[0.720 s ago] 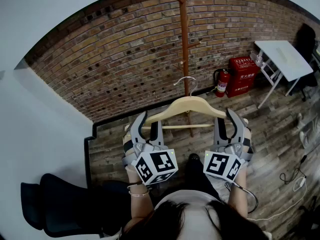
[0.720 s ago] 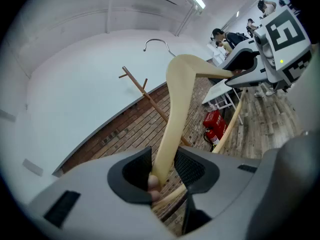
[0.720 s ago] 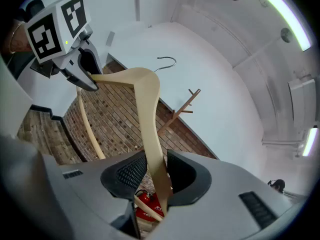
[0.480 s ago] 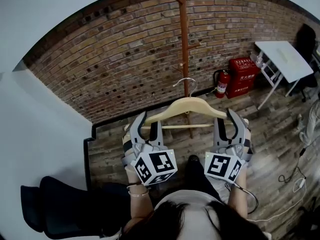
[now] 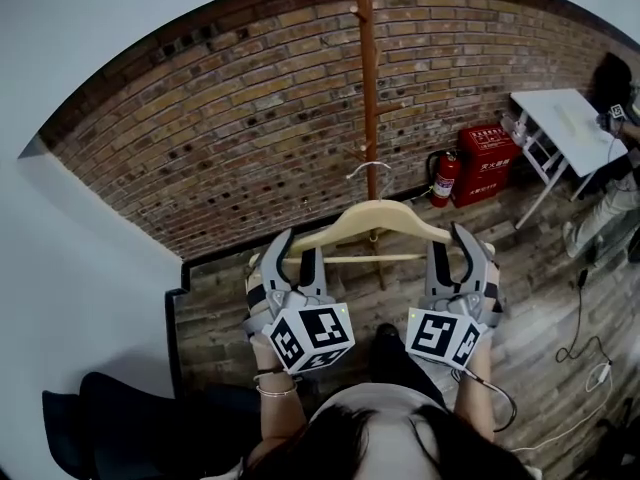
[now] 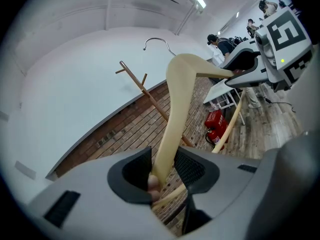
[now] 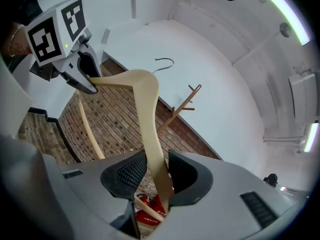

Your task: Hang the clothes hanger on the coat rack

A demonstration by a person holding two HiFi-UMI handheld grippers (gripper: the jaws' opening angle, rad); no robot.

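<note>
Left gripper [image 5: 298,252] and right gripper [image 5: 450,243] each clamp one end of the wooden hanger [image 5: 372,215], level, facing the coat rack [image 5: 367,88].

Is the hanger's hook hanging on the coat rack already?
No, the metal hook of the clothes hanger floats in open air, apart from the coat rack.

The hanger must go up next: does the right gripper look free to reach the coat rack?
Likely yes: nothing stands between the right gripper, shut on the hanger, and the coat rack.
</note>
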